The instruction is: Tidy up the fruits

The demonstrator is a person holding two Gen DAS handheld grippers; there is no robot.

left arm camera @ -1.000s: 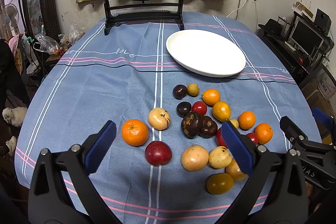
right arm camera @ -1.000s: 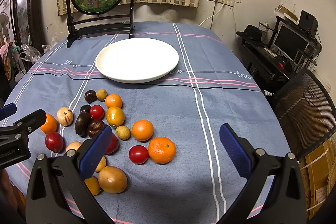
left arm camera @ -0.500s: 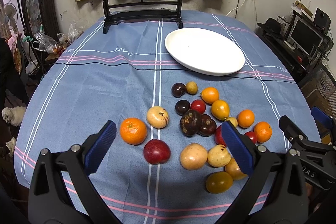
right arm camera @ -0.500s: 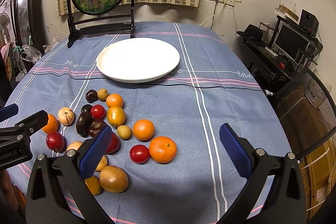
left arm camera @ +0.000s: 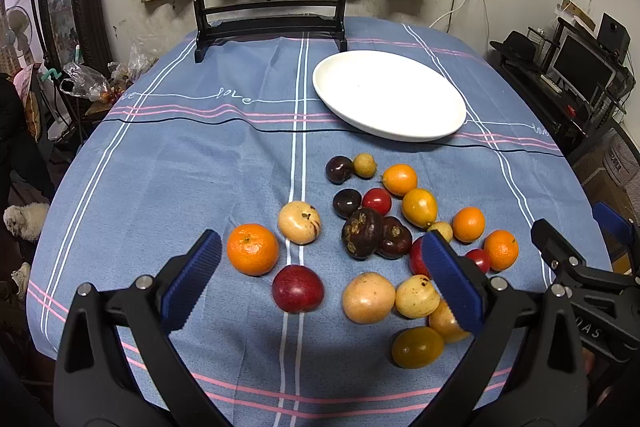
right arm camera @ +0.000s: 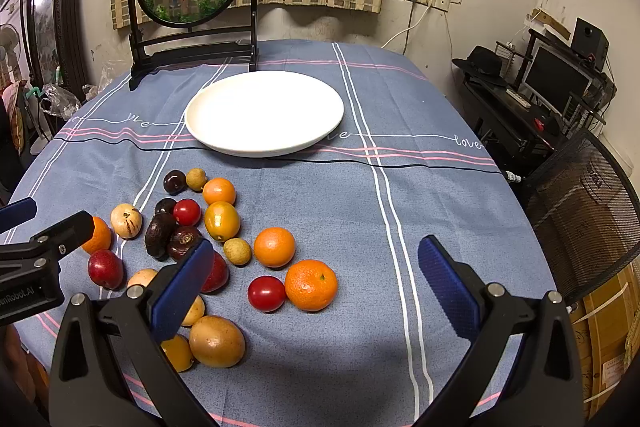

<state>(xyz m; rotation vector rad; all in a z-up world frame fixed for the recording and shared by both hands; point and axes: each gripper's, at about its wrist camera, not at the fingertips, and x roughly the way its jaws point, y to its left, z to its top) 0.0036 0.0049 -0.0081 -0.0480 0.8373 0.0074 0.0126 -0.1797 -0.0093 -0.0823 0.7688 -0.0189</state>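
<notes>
On the blue cloth (left arm camera: pixel 192 187), loose fruits (left arm camera: pixel 384 227) lie near an empty white plate (left arm camera: pixel 390 95). Both the left gripper (left arm camera: pixel 320 279) and right gripper (right arm camera: pixel 316 283) hover with jaws apart. Only the left view shows a white dog (left arm camera: pixel 26 221); only the right shows a mesh chair (right arm camera: pixel 580 211).

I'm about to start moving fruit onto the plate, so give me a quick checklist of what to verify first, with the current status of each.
1. Left hand-held gripper open, holding nothing: ok.
2. Right hand-held gripper open, holding nothing: ok.
3. Round white ceramic plate bare, ready for fruit: ok.
4. Large orange mandarin and dark red plum at the left edge of the pile, each apart from its neighbours for a clean grasp: ok.
5. Two dark purple mangosteens touching each other, crowded by other fruit: not ok for a first pick.
6. Blue striped tablecloth between pile and plate free of obstacles: ok.
</notes>
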